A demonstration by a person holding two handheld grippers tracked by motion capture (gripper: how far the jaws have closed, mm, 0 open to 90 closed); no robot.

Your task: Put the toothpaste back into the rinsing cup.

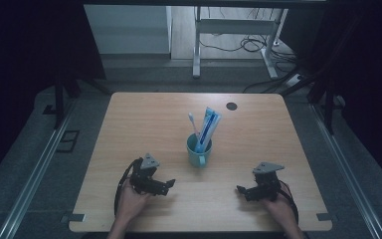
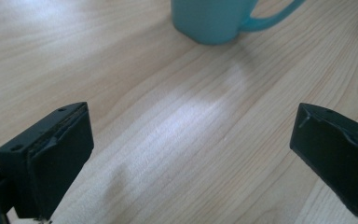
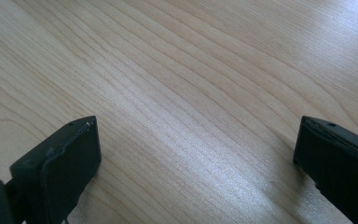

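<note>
A teal mug (image 1: pixel 197 151) stands near the middle of the wooden table (image 1: pixel 144 114). A white toothbrush (image 1: pixel 193 123) and a blue-and-white toothpaste tube (image 1: pixel 209 127) lean upright inside it. My left gripper (image 1: pixel 169 186) rests low over the table, left and nearer than the mug, open and empty. The left gripper view has the mug's base and handle (image 2: pixel 219 21) at its top, beyond the wide-apart jaws of my left gripper (image 2: pixel 191 154). My right gripper (image 1: pixel 240 191) sits at the front right, open, over bare wood (image 3: pixel 191 93).
A small dark round disc (image 1: pixel 232 106) lies near the table's far edge. Metal rails run along the floor on both sides. Beyond the table stand a white desk frame (image 1: pixel 238 35) and loose cables (image 1: pixel 258 47).
</note>
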